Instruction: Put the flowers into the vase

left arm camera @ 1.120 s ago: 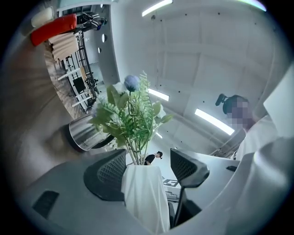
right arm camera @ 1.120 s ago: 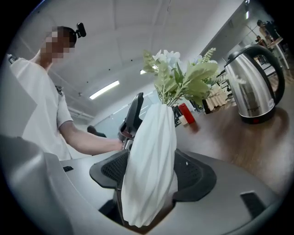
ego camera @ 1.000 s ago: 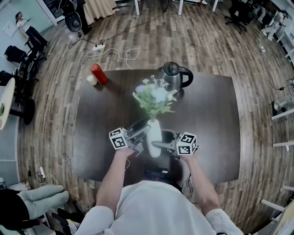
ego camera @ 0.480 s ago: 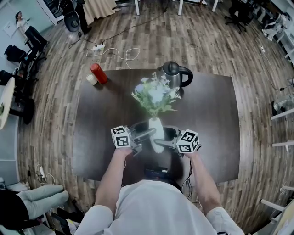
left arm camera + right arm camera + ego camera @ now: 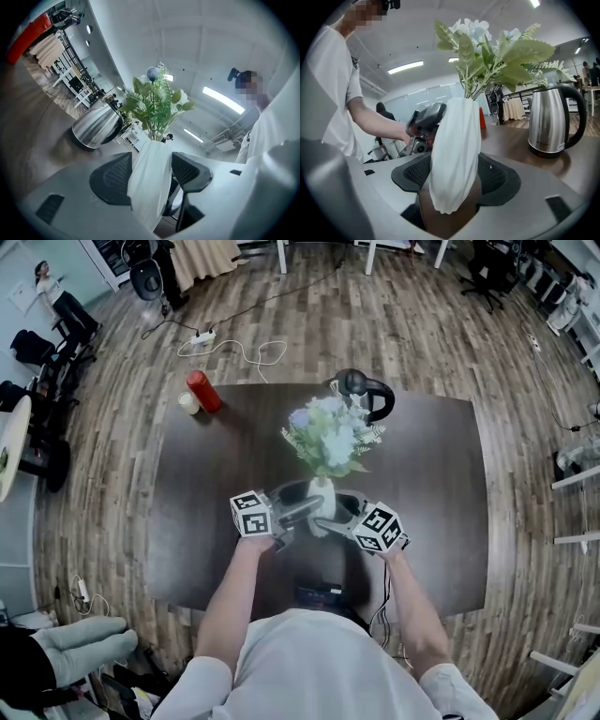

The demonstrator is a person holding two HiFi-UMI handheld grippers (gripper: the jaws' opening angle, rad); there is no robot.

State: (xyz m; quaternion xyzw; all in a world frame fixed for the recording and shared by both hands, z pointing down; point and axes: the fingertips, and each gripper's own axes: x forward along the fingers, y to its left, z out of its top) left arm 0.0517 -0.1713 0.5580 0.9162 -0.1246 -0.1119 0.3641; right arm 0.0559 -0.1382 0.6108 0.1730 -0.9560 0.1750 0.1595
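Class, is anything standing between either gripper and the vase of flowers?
Nothing visible does. The vase, with the flowers already in it, sits directly between the jaws of the right gripper and of the left gripper, whose jaws have just been closing on it.

head: overhead, steeply down | gripper views: close, opposed, share vase (image 5: pixel 454 154)

From my head, the flowers (image 5: pixel 335 437) cover the body of the kettle (image 5: pixel 354 382) at 12 o'clock. The foot of the vase (image 5: pixel 322 495) is lost between my left gripper (image 5: pixel 307 510), whose jaws have just been closing around it, and my right gripper (image 5: pixel 330 518). In the right gripper view the vase hides part of the left gripper. At 10 o'clock in the left gripper view, a red shape (image 5: pixel 28 32) is cut off.
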